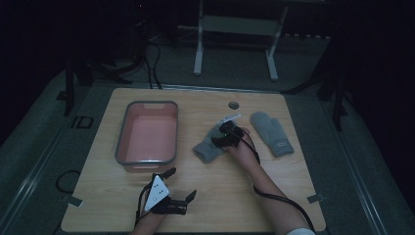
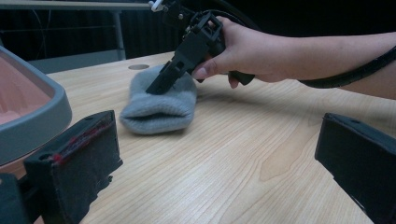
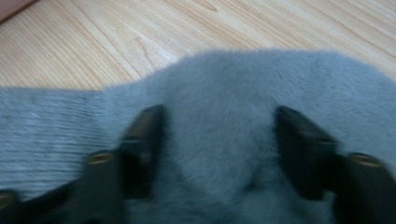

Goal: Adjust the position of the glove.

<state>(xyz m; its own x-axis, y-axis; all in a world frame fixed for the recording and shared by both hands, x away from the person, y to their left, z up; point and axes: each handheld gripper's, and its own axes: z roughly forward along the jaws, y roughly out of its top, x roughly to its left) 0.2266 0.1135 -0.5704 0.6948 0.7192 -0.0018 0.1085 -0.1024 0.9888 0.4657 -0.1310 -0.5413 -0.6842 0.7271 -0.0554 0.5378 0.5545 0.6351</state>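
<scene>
Right gripper (image 1: 226, 137) is down on the near grey knitted wool mitten (image 1: 211, 145), mid-table, just right of the pink plastic tub with the grey rim (image 1: 126, 128). Jaws are apart, pressed into the fleece either side of a raised fold, not closed yet as far as I can see in the right gripper view (image 3: 217, 154); fabric (image 3: 243, 93) bulges between them.

Step in hand, as I read it: pinch the mitten for a lift, probably into the tub.

How to do it well:
- Push the tips a bit deeper before closing, so I catch both layers, not just surface pile.
- Close slowly; the knit is soft and will slide out of a shallow bite.
- The grip sits on the body, above the ribbed cuff (image 2: 156, 114). Expect the cuff end to droop on lift, so raise it high enough to clear the tub rim.

Pose: my right forearm comes in from the lower right, hand (image 2: 245, 51) wrapped round the handle, gripper angled forward and down onto the mitten, cable trailing back along the arm.

My left gripper (image 1: 169, 196) rests at the near table edge, jaws wide apart, holding nothing, pointing towards the work.

The second grey mitten (image 1: 272, 133) lies further right, apart, untouched.
</scene>
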